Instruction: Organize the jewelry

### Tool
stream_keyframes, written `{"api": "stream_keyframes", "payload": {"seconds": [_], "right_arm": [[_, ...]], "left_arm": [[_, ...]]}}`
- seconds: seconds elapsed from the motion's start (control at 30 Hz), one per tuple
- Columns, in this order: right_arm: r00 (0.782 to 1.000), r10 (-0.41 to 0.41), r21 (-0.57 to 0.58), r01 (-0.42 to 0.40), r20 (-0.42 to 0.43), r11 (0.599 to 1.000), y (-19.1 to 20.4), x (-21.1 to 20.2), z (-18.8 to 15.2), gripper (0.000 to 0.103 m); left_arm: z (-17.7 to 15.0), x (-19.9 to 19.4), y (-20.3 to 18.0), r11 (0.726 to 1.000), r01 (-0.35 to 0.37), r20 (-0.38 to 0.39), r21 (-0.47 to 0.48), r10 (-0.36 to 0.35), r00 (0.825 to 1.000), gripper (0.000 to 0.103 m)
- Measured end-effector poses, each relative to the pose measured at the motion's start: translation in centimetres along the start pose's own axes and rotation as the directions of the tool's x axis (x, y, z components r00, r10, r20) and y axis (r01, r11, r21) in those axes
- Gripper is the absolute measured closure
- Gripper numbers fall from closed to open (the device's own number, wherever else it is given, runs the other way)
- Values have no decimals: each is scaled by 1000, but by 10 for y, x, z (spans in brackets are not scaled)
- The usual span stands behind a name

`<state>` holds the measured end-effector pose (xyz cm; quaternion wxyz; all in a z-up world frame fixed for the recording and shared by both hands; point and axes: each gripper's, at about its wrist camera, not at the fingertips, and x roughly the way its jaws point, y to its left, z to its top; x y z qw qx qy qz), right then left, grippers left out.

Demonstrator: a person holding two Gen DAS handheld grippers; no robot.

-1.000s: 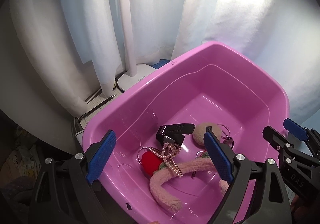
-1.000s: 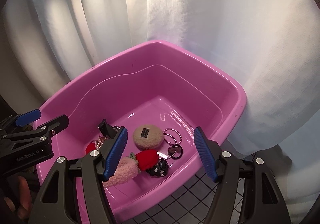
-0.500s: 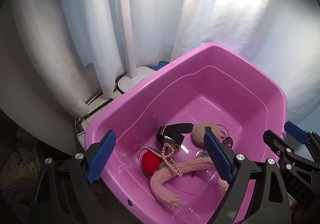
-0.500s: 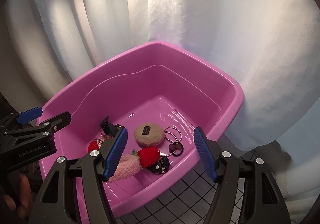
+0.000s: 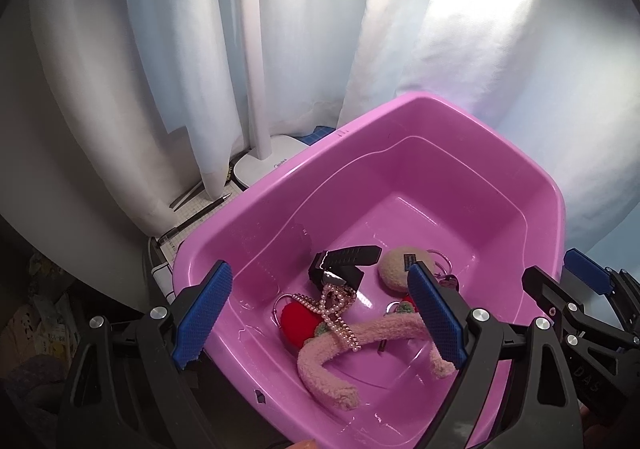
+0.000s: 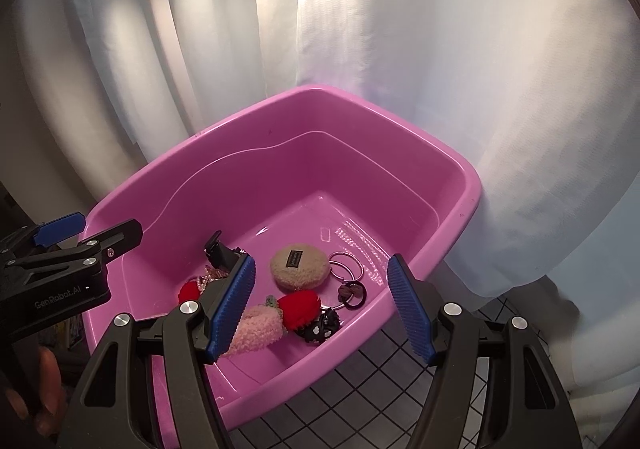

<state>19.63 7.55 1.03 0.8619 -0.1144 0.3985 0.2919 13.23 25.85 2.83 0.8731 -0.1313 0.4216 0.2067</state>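
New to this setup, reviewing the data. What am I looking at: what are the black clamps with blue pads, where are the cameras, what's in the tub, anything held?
No robot here: a person holds a two-finger gripper in each hand, and a fisheye camera on each looks forward along its fingers. One picture is from the left gripper, one from the right gripper; each also catches the other at its edge. Both hover open over a pink tub, holding nothing. Inside lie a fuzzy pink headband with a pearl string draped over it, a black watch, a beige plush charm, red plush pieces and key rings.
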Motion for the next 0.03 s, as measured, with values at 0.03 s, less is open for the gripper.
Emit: {"api": "stream_keyframes", "payload": {"seconds": [0.03], "right_arm": [[1000, -1, 1, 1, 1, 1000, 0, -1, 0, 37]], "left_arm": [[0, -1, 0, 1000, 3, 0, -1, -3, 1000, 15]]}}
